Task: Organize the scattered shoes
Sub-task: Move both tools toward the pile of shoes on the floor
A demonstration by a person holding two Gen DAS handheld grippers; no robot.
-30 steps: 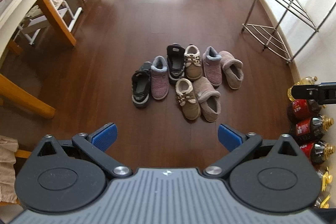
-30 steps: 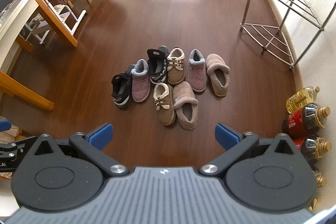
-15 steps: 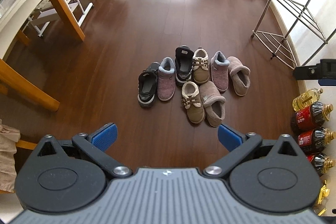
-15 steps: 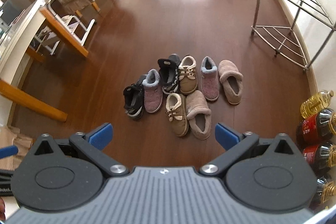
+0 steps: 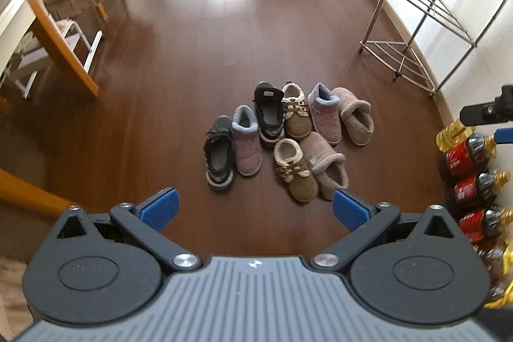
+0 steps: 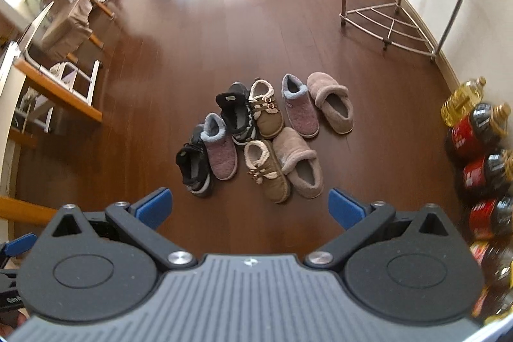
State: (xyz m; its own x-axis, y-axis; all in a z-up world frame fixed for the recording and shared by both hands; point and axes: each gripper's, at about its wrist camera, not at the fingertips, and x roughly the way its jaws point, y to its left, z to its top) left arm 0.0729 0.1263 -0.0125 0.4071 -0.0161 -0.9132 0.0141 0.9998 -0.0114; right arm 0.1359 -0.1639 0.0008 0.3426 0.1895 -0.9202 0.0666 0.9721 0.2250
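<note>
Shoes [image 5: 285, 140] lie in a loose cluster on the dark wooden floor [image 5: 179, 79], eight of them touching or overlapping: two black sneakers, two pink fleece-lined boots, two tan strapped shoes and two beige slippers. They sit ahead of both my grippers, well apart from either. My left gripper [image 5: 255, 209] and my right gripper [image 6: 249, 204] hang above the floor with jaws spread wide, holding nothing. A metal corner rack [image 6: 397, 5] stands empty against the right wall. Oil bottles [image 6: 481, 149] line that wall nearer me. A wooden table [image 5: 61, 44] and a draped chair [image 6: 67, 18] stand left.
</note>
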